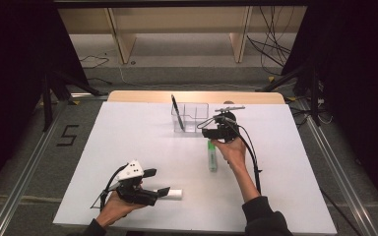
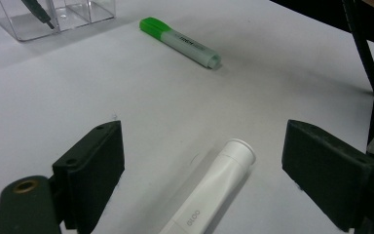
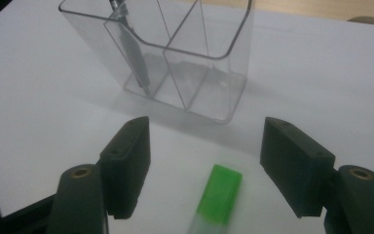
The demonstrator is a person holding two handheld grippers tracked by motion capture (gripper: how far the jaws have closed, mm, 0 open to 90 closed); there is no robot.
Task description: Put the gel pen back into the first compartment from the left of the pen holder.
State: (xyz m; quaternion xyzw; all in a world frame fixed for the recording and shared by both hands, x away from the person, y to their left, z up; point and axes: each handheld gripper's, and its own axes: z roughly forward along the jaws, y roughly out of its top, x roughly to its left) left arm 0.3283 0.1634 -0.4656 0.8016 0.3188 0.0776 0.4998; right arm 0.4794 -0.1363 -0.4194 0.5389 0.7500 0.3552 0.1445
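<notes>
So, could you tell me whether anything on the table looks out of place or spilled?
Nothing is spilled or damaged. Two markers lie loose on the table: the green highlighter and the white marker, while the black pen already stands in the clear organizer.

A clear glossy plastic organizer (image 3: pixel 175 63), a green-capped plastic highlighter (image 2: pixel 180 43) and a smooth white tube (image 2: pixel 214 190) were pictured on matt white tabletop (image 1: pixel 128 142).
</notes>
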